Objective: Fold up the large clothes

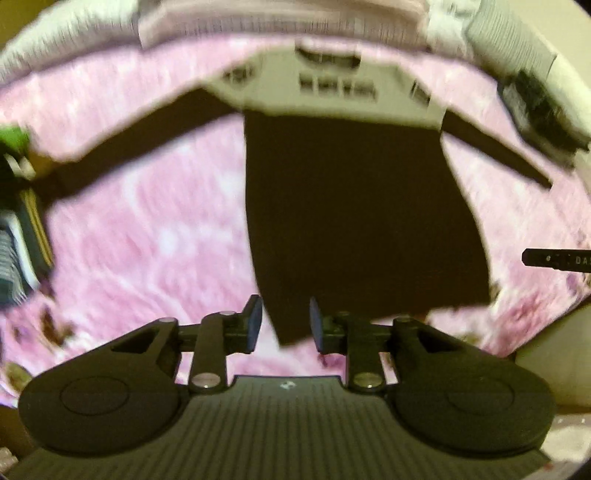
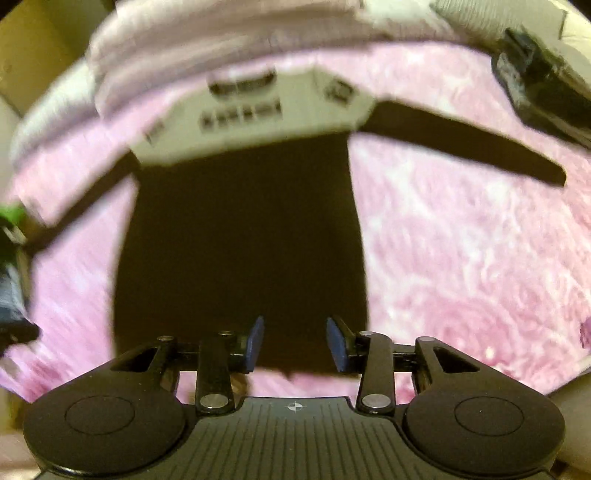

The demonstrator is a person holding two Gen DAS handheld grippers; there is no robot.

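Note:
A long-sleeved top [image 1: 351, 203] lies flat on a pink bedspread [image 1: 147, 240], hem toward me, both dark sleeves spread out to the sides. Its body is dark and its cream yoke [image 1: 332, 88] carries dark print. My left gripper [image 1: 286, 326] hovers above the hem's left corner, open, and the cloth seen between its blue pads lies below them. In the right wrist view the same top [image 2: 240, 240] fills the middle, and my right gripper [image 2: 295, 343] hangs open over the hem with nothing gripped. Both views are blurred.
Pale folded bedding [image 1: 258, 22] lies along the far end of the bed. A black object [image 2: 535, 81] sits at the far right edge. At the left edge are striped and dark stacked items [image 1: 22, 240] with something green above them. A black bar [image 1: 554, 258] juts in from the right.

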